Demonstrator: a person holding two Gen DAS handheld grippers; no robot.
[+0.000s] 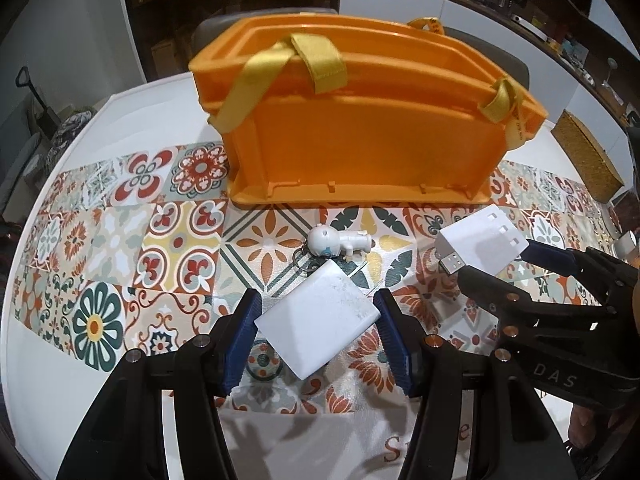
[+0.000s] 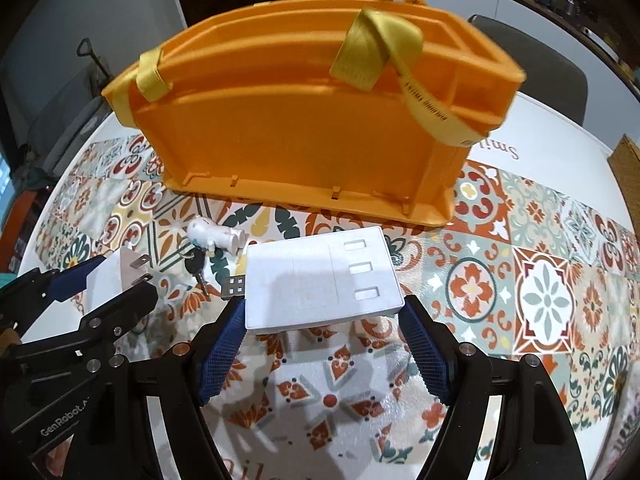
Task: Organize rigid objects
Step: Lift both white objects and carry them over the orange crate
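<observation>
Left gripper (image 1: 318, 322) clamps a white charger (image 1: 318, 314); right gripper (image 2: 322, 312) holds a white hub (image 2: 320, 280) across its sides. Both are lifted off the mat (image 1: 132, 248). Next, I judge: carry them to the orange caddy (image 1: 360, 120) at twelve o'clock and drop them in its slots. A keychain figure (image 1: 340, 242) lies between.

White hub (image 2: 320, 280) between right tongs (image 2: 322, 320)

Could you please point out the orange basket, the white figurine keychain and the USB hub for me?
orange basket (image 1: 360, 152), left wrist view, front wall.
white figurine keychain (image 1: 340, 242), left wrist view, body.
USB hub (image 2: 320, 280), right wrist view, top face.
</observation>
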